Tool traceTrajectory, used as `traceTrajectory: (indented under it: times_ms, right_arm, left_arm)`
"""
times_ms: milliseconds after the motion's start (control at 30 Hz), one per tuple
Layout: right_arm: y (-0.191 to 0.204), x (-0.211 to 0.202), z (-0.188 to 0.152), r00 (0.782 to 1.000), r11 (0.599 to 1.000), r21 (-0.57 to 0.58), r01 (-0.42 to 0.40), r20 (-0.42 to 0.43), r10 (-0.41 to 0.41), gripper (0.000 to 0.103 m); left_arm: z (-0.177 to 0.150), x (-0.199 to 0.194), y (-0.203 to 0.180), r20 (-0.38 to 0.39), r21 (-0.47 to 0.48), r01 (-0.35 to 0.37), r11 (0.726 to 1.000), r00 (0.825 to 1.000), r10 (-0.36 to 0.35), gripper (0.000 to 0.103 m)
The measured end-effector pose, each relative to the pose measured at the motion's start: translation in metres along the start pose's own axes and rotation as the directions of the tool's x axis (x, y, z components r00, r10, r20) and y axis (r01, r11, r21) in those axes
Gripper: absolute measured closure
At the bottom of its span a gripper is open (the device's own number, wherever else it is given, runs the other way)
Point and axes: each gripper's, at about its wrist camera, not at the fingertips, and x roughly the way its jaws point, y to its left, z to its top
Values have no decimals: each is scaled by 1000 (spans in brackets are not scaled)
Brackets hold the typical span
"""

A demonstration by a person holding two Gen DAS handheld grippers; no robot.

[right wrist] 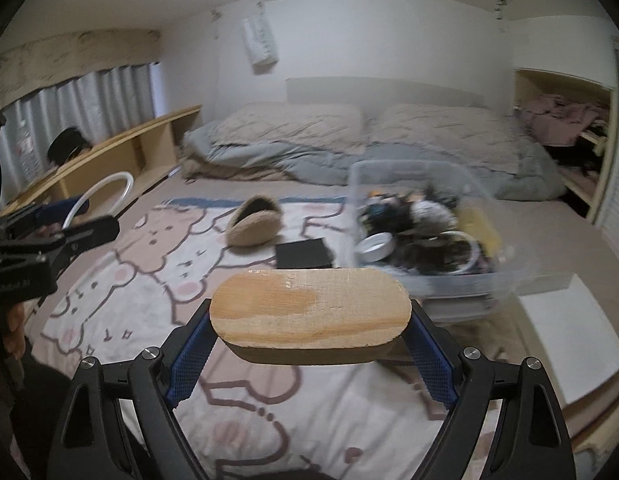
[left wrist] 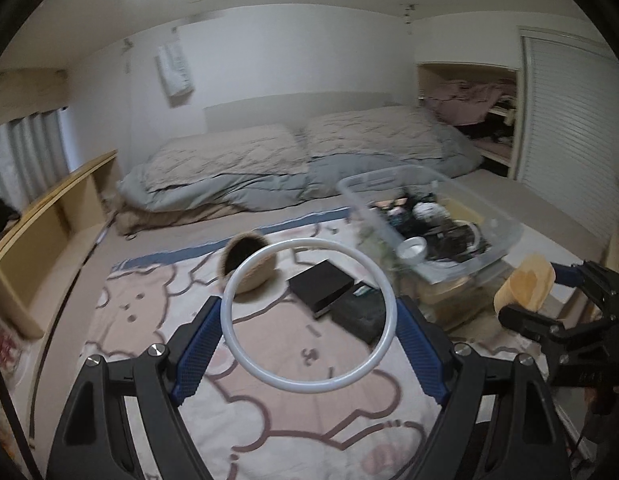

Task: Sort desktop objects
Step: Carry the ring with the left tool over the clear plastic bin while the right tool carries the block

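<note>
My left gripper [left wrist: 309, 316] is shut on a white plastic ring [left wrist: 265, 376] and holds it above the cartoon blanket [left wrist: 157, 320]. My right gripper [right wrist: 311, 316] is shut on an oval wooden board [right wrist: 309, 308], held flat in the air; it also shows in the left wrist view [left wrist: 525, 284]. A clear plastic bin [left wrist: 493, 248] with several sorted items stands at the right, and it also shows in the right wrist view [right wrist: 449, 280]. On the blanket lie a woven basket [left wrist: 249, 264] and a black box [left wrist: 321, 286].
A bed with grey duvet [left wrist: 293, 160] lies behind. A low wooden shelf [left wrist: 49, 220] runs along the left. An open closet [left wrist: 469, 112] is at the back right. A white flat sheet [right wrist: 565, 336] lies right of the bin.
</note>
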Motion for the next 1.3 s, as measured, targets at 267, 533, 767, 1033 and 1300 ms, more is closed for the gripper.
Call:
traceTrajectory:
  times_ms: [267,533,767,1033,1300]
  right_arm:
    - [-39,0,11,996,995,48,85,-8,-85,14]
    - [-91,9,22,992,984,121,128,0,-129,14]
    - [-130,16,38,990,976,170,138,17,-143,14]
    - [-157,35,51,989,969,201,141,13,-147,14]
    - [-169,47,59,989,966,215,145,5,-149,14]
  left_arm:
    - [36,23,-21,24,20,126,992,992,-126,18]
    - [72,83,-48,12,5,261,965,965,-261,18]
    - [96,138,-87,-30,44,335,941,942,-334,18]
    - [106,185,-132,-126,143,416,898,908,-400,18]
    - [95,228,-169,-236,151,503,851,854,-463,18]
